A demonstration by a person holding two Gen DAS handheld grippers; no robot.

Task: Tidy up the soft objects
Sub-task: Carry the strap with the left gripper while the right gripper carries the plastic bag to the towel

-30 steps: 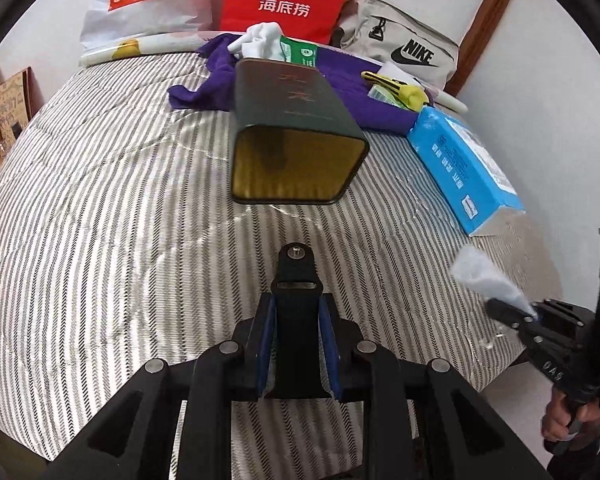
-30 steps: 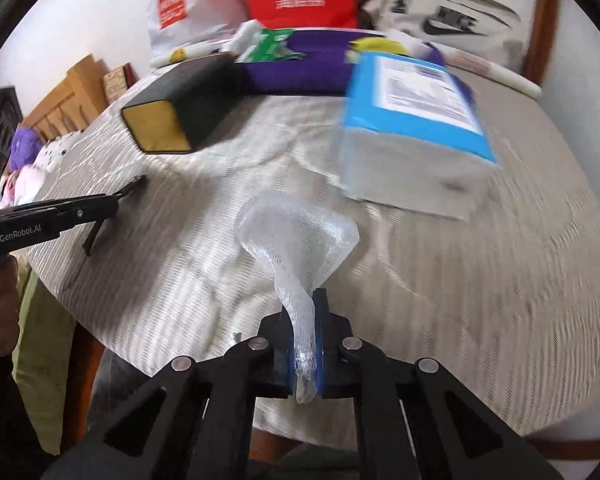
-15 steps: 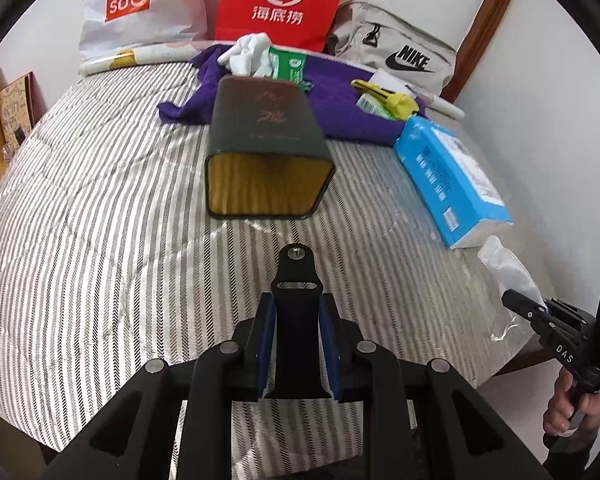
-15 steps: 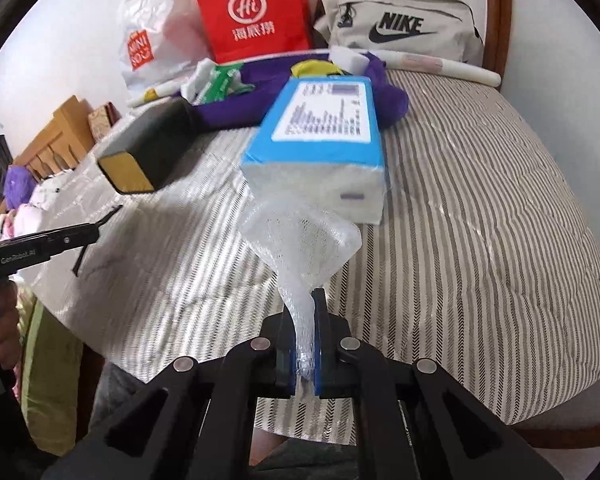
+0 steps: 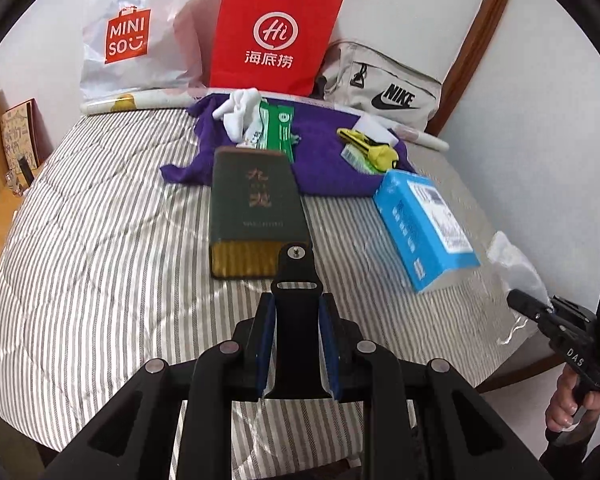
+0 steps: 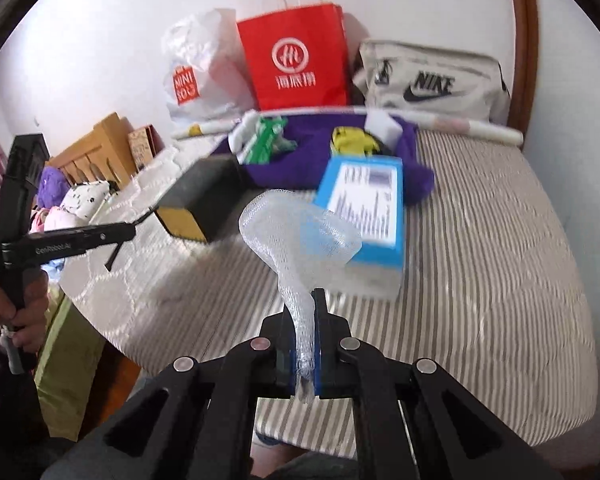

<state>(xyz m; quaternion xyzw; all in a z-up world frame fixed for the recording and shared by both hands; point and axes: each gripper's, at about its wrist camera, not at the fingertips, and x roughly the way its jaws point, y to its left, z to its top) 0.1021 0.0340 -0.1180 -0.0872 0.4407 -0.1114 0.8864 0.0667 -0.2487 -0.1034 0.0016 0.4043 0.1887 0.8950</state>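
Note:
My right gripper [image 6: 304, 340] is shut on the narrow end of a white foam net sleeve [image 6: 296, 236], which flares out above the striped bed [image 6: 480, 280]. In the left wrist view this gripper [image 5: 516, 301] hangs past the bed's right edge with the net [image 5: 514, 260] at its tip. My left gripper [image 5: 296, 306] is shut on a flat black piece [image 5: 296, 276] with a slot and a screw. It hovers over the bed's near edge, in front of a dark green box [image 5: 256, 204]. A purple cloth [image 5: 328, 164] with white socks [image 5: 240, 114] lies farther back.
A blue tissue pack [image 5: 424, 224] lies right of the box. A green packet [image 5: 278, 128] and yellow items [image 5: 370, 148] rest on the cloth. A red bag [image 5: 272, 36], a Miniso bag [image 5: 128, 40] and a Nike bag [image 5: 384, 92] line the wall.
Both grippers have risen and pulled back from the bed, each keeping its grip. The right wrist view has swung so the blue pack sits ahead of the net.

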